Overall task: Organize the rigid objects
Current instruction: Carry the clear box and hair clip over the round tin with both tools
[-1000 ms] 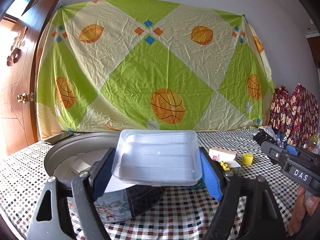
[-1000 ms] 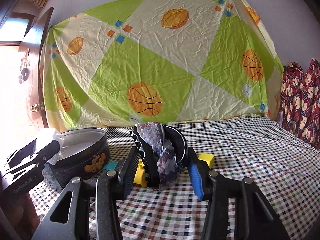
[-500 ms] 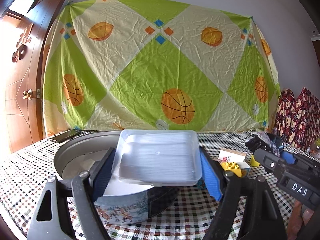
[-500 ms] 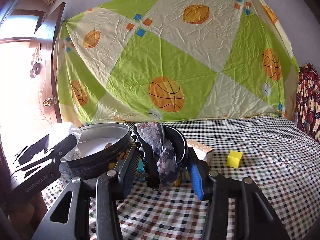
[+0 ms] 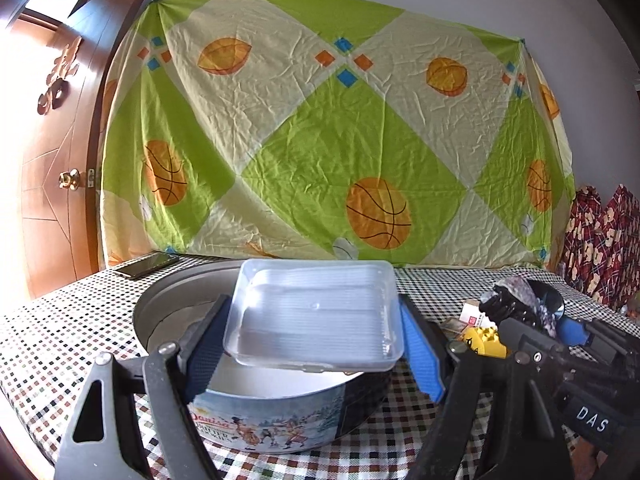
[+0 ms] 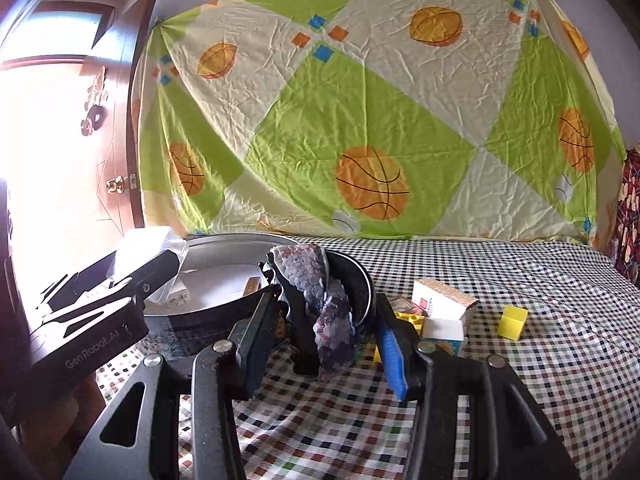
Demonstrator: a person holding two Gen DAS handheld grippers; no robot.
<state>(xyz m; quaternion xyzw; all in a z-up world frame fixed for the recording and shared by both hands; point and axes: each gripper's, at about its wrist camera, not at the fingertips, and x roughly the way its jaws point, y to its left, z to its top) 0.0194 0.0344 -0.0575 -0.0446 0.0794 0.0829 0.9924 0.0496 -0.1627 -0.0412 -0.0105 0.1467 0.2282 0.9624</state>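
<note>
My left gripper (image 5: 314,312) is shut on a clear plastic rectangular container (image 5: 316,322), held level over the open round cookie tin (image 5: 280,420). A white charger (image 6: 176,296) and a paper lining lie inside the tin (image 6: 224,248). My right gripper (image 6: 326,308) is shut on a black object with a purple scaly pattern (image 6: 320,292), held just right of the tin's rim above the checkered cloth. In the left wrist view the right gripper (image 5: 532,320) shows at the right with that object. In the right wrist view the left gripper (image 6: 120,280) shows at the left.
To the right of the tin lie a small carton (image 6: 444,304), a white box (image 6: 442,328), a yellow toy block (image 6: 408,316) and a yellow cube (image 6: 513,322). A phone (image 5: 146,265) lies at the far left. A patterned sheet hangs behind, and a wooden door stands at the left.
The left gripper has carried the clear container further over the tin. The right gripper has moved left towards the tin with its object, so the carton and yellow cube now show to its right.
</note>
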